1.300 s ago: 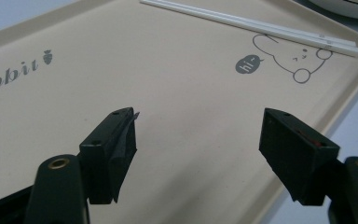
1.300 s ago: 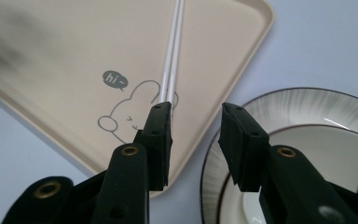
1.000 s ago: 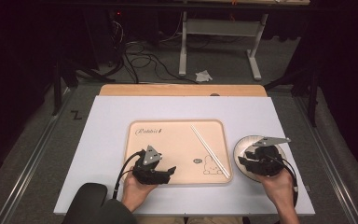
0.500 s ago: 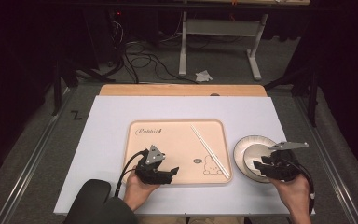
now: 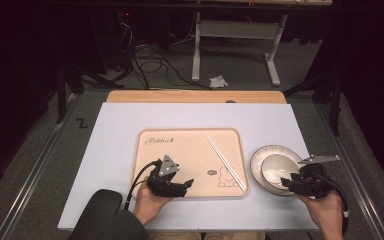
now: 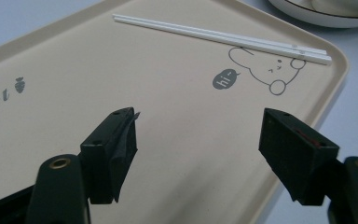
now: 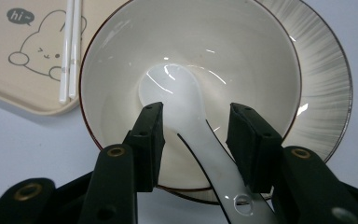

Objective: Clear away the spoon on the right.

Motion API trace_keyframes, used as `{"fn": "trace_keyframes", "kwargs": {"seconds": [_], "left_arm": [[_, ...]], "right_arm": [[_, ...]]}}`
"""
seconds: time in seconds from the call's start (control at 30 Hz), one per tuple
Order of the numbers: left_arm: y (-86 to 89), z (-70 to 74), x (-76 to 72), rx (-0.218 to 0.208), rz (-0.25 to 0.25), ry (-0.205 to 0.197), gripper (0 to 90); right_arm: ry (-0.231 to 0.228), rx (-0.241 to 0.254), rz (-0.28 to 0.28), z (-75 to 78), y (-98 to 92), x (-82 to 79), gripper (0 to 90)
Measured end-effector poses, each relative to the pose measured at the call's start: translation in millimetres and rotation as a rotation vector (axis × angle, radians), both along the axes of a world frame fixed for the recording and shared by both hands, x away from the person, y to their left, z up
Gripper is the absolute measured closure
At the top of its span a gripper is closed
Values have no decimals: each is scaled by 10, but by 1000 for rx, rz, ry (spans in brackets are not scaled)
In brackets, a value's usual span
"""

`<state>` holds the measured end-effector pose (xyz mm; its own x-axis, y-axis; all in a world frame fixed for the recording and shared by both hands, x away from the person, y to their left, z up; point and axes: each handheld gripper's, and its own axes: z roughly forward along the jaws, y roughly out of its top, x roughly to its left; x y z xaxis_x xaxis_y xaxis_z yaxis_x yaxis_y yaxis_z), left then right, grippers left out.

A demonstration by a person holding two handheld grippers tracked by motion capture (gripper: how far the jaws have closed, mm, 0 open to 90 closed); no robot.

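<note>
A white spoon lies in a white bowl, its handle over the near rim. The bowl sits on a grey-striped plate. My right gripper is open, one jaw on each side of the spoon's handle, and I see no contact. In the high view that right gripper is at the near right edge of the plate. My left gripper is open with nothing between its jaws, low over the near part of a beige tray. White chopsticks lie on the tray's right side.
The tray lies mid-table on a pale sheet, with the left gripper at its near edge and the chopsticks slanting along its right side. The tray carries a rabbit drawing. Beyond the table are a wooden strip, cables and a stand's legs.
My right gripper has drawn back toward the person and to the right, from over the bowl to the plate's near rim. The left gripper has barely shifted.
</note>
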<state>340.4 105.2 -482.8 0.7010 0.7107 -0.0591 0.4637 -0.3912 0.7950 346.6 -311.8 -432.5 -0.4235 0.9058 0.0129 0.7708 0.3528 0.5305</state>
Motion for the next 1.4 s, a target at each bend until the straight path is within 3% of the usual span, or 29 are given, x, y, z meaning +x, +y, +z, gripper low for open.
{"fn": "trace_keyframes", "kwargs": {"seconds": [0.17, 0.3, 0.53, 0.67, 0.97, 1.4], "left_arm": [[3, 4, -5, 2, 4, -4, 278], [4, 10, -16, 0, 6, -12, 279], [2, 7, -14, 1, 9, -11, 279], [16, 11, -5, -7, 15, -9, 280], [9, 9, -8, -4, 14, -8, 282], [24, 17, -18, 4, 22, -7, 285]], "right_arm": [[37, -11, 27, -34, 13, 29, 602], [46, -19, 29, -54, 0, 47, 683], [53, -15, 18, -66, -11, 55, 730], [38, 1, 13, -41, -49, 52, 849], [32, -4, 12, -31, -42, 37, 857], [-55, 22, -4, 151, -73, -36, 860]]}}
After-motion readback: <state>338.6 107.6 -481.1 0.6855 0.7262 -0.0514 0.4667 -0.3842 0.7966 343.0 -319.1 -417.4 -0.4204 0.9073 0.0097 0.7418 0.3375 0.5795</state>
